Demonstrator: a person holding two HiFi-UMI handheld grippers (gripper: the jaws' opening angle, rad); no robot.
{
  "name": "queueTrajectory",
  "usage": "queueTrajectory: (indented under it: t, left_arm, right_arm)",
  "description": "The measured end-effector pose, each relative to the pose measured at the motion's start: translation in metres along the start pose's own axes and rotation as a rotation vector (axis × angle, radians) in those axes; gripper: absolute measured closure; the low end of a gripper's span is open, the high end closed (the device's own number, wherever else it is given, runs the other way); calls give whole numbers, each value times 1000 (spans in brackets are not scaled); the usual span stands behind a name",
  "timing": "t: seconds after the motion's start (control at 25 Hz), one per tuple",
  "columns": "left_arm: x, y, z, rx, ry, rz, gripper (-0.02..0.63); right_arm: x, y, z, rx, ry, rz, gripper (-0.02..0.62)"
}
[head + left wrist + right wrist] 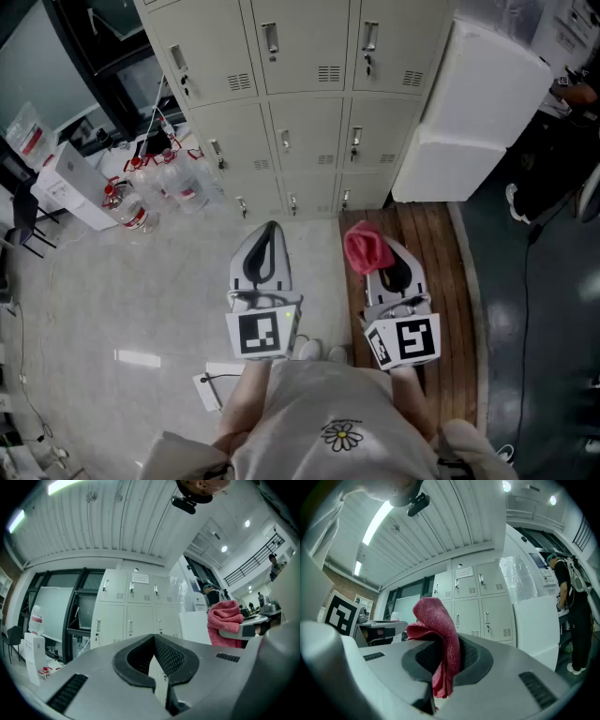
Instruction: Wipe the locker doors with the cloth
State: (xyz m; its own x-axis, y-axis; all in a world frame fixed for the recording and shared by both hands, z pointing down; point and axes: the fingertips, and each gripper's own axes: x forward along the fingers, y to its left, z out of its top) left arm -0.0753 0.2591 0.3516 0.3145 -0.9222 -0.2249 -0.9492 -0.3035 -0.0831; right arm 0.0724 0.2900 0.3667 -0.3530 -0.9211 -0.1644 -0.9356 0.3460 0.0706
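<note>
- wearer's white shirt with a daisy print (342,433) at the bottom edge of the head view, forearms reaching out to both tools
- left gripper (270,230), grey body with black ribbed pads, marker cube at the back; jaws closed tip to tip, nothing between them, held out level over the pale speckled floor (141,291)
- right gripper (389,267), same build, just beside the left one and level with it, apart, not touching; jaws clamped on the red terry cloth (438,620)
- cloth is pinched between the right pads, bunched in a lump above the jaw tips, a tail hanging down through the gap below
- right gripper sits over the brown wooden plank strip (441,281) that runs toward the lockers
- cluster of clear plastic bottles with red caps (164,183) on the floor to the left, near the locker base
- bank of cream metal lockers (309,103) ahead, doors in rows, all shut, small handles and vent slots; well apart from both grippers, cloth not touching any door
- big white boxy units (478,103) stand against the lockers' right side
- person in dark clothes (569,606) stands far right in the right gripper view
</note>
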Motion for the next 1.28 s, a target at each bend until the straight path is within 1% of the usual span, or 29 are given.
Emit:
queueTrajectory:
  t: [0.2, 0.32, 0.44, 0.6, 0.68, 0.8, 0.88, 1.04, 1.28]
  left_arm:
    - [-5, -9, 0, -9, 6, -1, 591]
    - [-7, -16, 2, 4, 7, 1, 591]
    - [-12, -20, 4, 23, 8, 20, 591]
    - [-21, -23, 1, 27, -2, 57, 591]
    - [-27, -27, -6, 23, 16, 68, 591]
    - [-28, -30, -14, 12, 37, 75, 591]
    - [-20, -32, -13, 19, 26, 71, 591]
    - [4, -36, -12, 35, -21, 56, 591]
    - [50, -17, -25, 2, -17, 62, 591]
  right_arm:
    - [-9, -4, 3, 4, -2, 6, 569]
    - [-14, -9, 3, 29, 2, 26, 568]
    - [-23, -14, 3, 50, -1, 45, 569]
    - [-34, -18, 0, 23, -21, 62, 569]
    - [-38, -19, -7, 13, -6, 64, 569]
    - [-42, -17, -13, 14, 15, 94, 569]
    - [-39, -19, -15, 16, 17, 107, 568]
    - [-20, -30, -23, 10, 4, 106, 569]
    - [22, -47, -33, 12, 12, 100, 569]
